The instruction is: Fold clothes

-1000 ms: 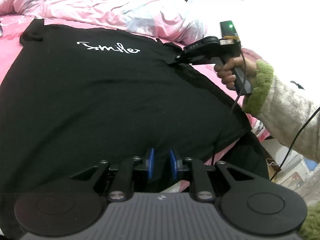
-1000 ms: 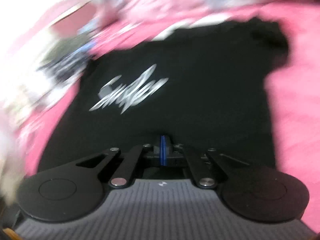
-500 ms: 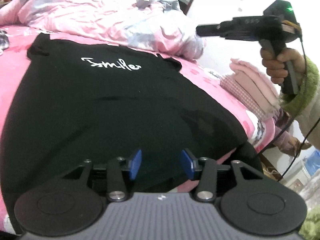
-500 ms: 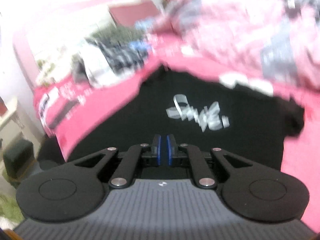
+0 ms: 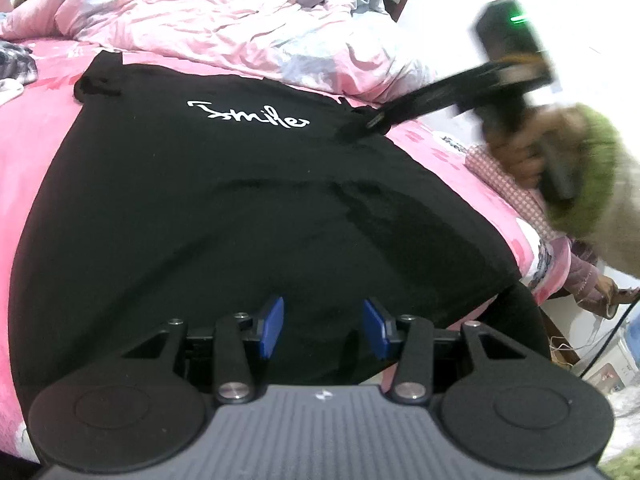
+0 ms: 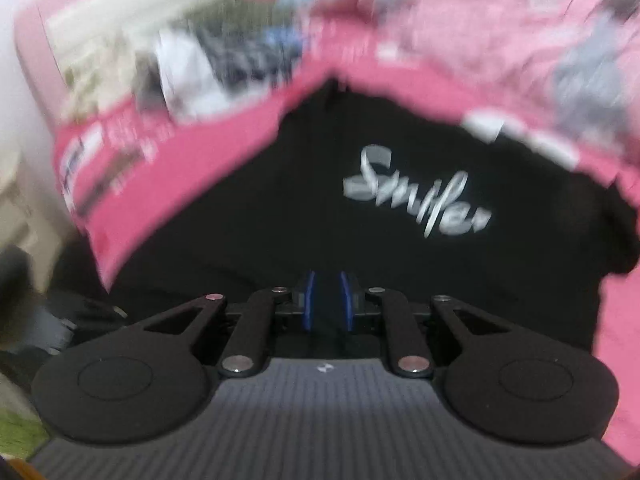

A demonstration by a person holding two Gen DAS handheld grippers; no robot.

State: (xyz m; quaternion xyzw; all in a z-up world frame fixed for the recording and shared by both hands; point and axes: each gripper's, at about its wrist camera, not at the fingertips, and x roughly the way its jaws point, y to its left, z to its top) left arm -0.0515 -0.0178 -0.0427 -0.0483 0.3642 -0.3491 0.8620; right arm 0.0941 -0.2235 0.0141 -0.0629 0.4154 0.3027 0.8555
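The left gripper sits low over the near hem of the black T-shirt, and its blue pads now stand well apart where a second ago they were almost together; no cloth is pinched between them, only dark fabric lying beneath the gap. I take that as the hem let go, so the shirt is laid out and this hand is free for the first fold. It has hardly moved since and tips gently down toward the cloth.

The shirt lies flat and face up across the pink bedsheet, white "Smile" lettering toward the far end, one sleeve bunched at the far left corner and the near edge hanging a little over the side of the bed.

Further off, the right gripper has shifted most. A second ago it was down at the far right shoulder, half a second ago it was lifted clear in the air, and now its tip points back down at that same shoulder, blurred with motion. In its own view the jaws are opening, a narrow slit with nothing gripped between them. I cannot tell whether the tip touches the cloth. The hand holding it, in a fuzzy green cuff, comes in from the right above a folded pink stack. My guess is it is going for the shoulder or sleeve.

Beyond everything, a rumpled pink duvet is heaped along the far side
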